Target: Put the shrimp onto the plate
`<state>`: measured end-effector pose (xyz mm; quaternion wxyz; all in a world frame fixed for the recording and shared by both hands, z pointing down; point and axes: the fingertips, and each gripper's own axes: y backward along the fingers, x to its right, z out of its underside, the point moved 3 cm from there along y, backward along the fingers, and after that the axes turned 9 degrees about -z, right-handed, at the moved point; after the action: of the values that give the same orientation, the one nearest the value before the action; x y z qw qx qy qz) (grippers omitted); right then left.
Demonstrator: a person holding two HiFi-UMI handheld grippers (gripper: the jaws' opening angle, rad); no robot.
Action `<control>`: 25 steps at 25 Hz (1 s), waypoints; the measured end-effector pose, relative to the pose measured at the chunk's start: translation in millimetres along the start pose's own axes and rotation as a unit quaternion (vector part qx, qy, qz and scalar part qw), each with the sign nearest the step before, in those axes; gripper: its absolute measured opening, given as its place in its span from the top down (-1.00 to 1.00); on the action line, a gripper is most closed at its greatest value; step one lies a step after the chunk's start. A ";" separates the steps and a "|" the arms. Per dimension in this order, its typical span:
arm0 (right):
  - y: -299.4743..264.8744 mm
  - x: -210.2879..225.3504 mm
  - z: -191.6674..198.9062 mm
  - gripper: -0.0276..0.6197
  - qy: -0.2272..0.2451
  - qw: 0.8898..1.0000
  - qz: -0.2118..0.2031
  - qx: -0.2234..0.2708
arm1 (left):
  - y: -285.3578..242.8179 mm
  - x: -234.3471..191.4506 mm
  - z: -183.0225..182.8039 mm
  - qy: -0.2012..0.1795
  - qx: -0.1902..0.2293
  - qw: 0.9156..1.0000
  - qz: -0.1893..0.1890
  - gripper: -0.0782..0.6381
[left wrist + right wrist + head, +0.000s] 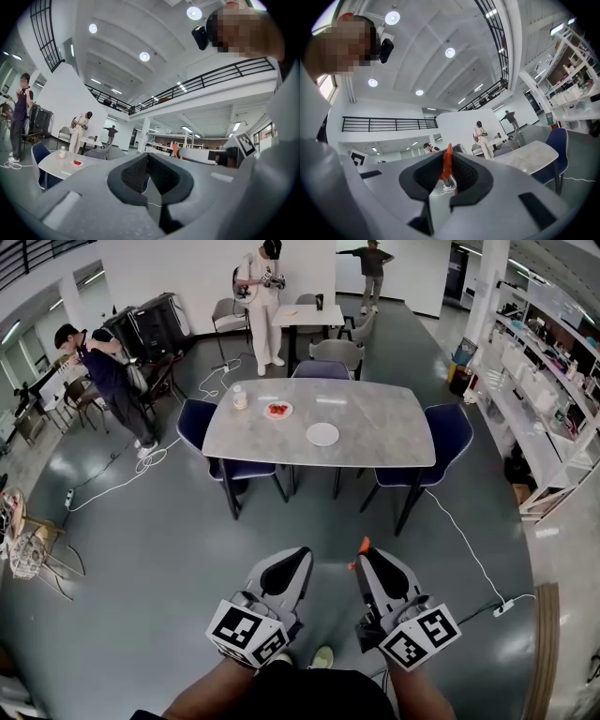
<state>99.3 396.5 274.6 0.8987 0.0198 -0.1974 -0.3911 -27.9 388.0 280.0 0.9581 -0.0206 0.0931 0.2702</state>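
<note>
An orange shrimp sticks up from the tips of my right gripper, which is shut on it; in the right gripper view the shrimp stands between the black pads. My left gripper is beside it, its jaws together and holding nothing. Both are held low over the floor, well short of the grey table. An empty white plate lies near the table's middle. A smaller dish with red shrimp sits to its left; the same dish shows small in the left gripper view.
A small bottle stands at the table's far left. Blue chairs surround the table, and a white cable runs across the floor on the right. Shelving lines the right wall. Several people stand at the back and left.
</note>
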 end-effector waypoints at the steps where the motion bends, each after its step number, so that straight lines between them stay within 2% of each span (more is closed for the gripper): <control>1: 1.3 2.9 0.2 0.73 -0.001 1.000 -0.002 0.000 | -2.5 1.0 1.9 0.000 0.000 1.000 -0.003 0.76; 12: -9.9 42.3 -7.3 0.73 -0.006 1.000 -0.005 0.002 | -48.7 8.3 6.8 -0.010 0.000 1.000 0.006 0.76; 19: -58.4 81.5 -8.7 0.73 0.000 1.000 0.004 -0.007 | -100.8 -28.5 4.5 -0.013 0.003 1.000 0.013 0.76; 25: -125.3 129.6 -7.3 0.73 0.000 1.000 0.025 -0.016 | -166.1 -82.6 8.5 -0.016 -0.015 0.999 0.026 0.76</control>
<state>94.8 216.6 288.0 0.9086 0.0007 -0.1914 -0.3712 -8.9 204.6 302.1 0.9517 -0.0286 0.0742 0.2966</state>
